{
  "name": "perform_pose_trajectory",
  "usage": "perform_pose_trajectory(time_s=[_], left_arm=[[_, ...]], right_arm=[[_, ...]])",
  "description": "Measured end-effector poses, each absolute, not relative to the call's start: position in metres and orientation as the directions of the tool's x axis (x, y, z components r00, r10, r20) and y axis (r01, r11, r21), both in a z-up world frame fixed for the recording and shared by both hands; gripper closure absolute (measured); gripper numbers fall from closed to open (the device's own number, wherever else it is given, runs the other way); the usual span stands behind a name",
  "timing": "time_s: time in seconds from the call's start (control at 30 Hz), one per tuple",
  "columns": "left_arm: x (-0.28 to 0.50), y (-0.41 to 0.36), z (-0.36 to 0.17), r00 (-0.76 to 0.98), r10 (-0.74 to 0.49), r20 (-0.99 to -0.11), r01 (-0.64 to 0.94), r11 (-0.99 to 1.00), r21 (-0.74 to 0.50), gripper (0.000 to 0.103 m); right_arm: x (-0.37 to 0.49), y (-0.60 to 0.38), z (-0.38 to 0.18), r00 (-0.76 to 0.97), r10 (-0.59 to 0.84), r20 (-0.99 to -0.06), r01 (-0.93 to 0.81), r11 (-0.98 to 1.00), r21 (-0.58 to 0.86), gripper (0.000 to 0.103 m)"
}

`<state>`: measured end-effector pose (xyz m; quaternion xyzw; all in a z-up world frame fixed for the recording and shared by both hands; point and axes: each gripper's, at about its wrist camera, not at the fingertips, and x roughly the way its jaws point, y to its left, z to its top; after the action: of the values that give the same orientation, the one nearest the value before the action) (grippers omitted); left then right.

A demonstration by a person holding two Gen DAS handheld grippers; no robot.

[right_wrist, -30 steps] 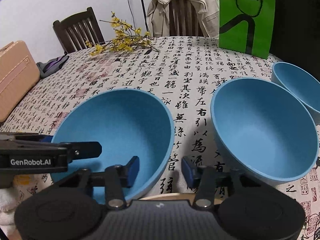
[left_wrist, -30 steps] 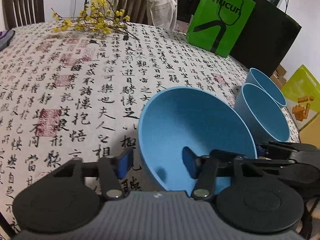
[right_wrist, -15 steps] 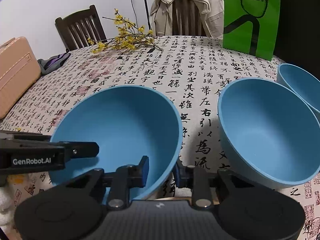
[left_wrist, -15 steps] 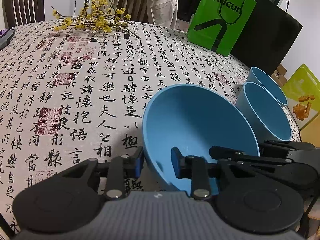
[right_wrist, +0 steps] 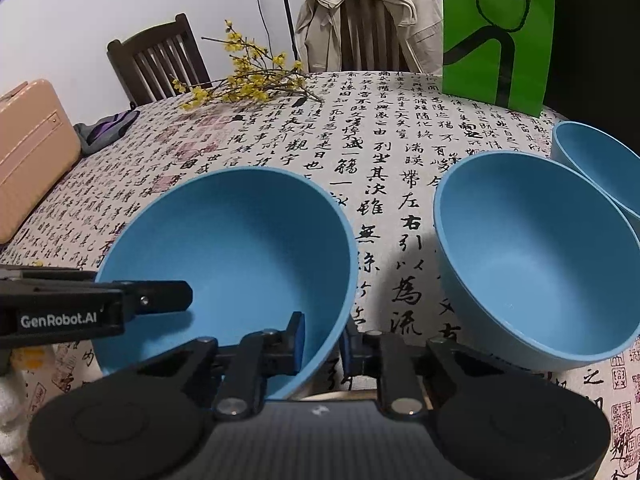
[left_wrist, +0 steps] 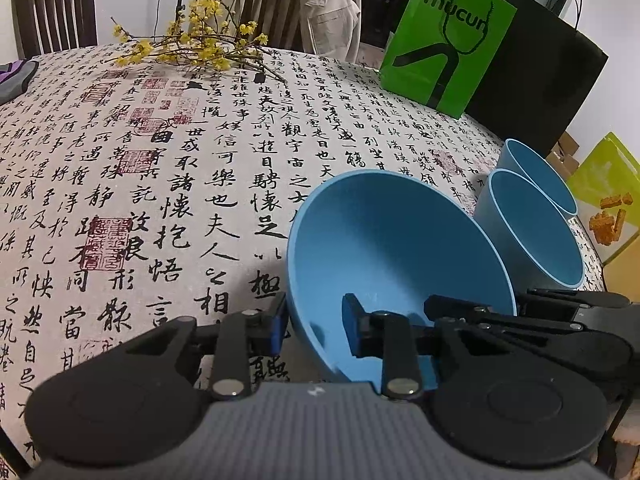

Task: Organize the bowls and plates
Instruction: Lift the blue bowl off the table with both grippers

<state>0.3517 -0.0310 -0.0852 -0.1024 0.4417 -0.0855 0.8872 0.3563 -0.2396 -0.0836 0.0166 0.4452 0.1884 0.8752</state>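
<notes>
The near bowl (right_wrist: 224, 256) stands close to the near edge of the tabletop (left_wrist: 160, 160), toward its right side. Both tools work on this one bowl, each astride the rim.

Left gripper (left_wrist: 314, 330): one pad is outside the wall on the left and one inside the bowl. The jaws are closed on the rim and appear to pinch it. In the right wrist view its body enters from the left, over the bowl's left rim.

Right gripper (right_wrist: 322, 344): one pad is inside the bowl and one outside, on the bowl's right rim. The jaws are closing, with the wall between them. Contact looks made or all but made.

To the right, apart from the near bowl, stands the second bowl (right_wrist: 532, 264). Behind it, at the right edge of the tabletop, the third bowl (right_wrist: 596, 160) overlaps it in view; whether they touch cannot be told.

Task status, as a judgement: early. No bowl is nested in another, and no plates are visible in either view. The step in hand is securing the first bowl. Lifting it, stacking all three bowls and handling any plates remain.
</notes>
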Motion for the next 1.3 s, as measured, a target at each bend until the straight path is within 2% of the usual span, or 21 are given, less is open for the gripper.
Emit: perform_pose_trajectory(time_s=[1.3], left_arm=[[0.315,-0.032,-0.058,0.657,-0.217,-0.722,0.064,0.97,-0.233,0.074]], right_arm=[[0.326,-0.243,-0.053,0.587,0.386,-0.712,-0.335,0.916,0.221,0.085]])
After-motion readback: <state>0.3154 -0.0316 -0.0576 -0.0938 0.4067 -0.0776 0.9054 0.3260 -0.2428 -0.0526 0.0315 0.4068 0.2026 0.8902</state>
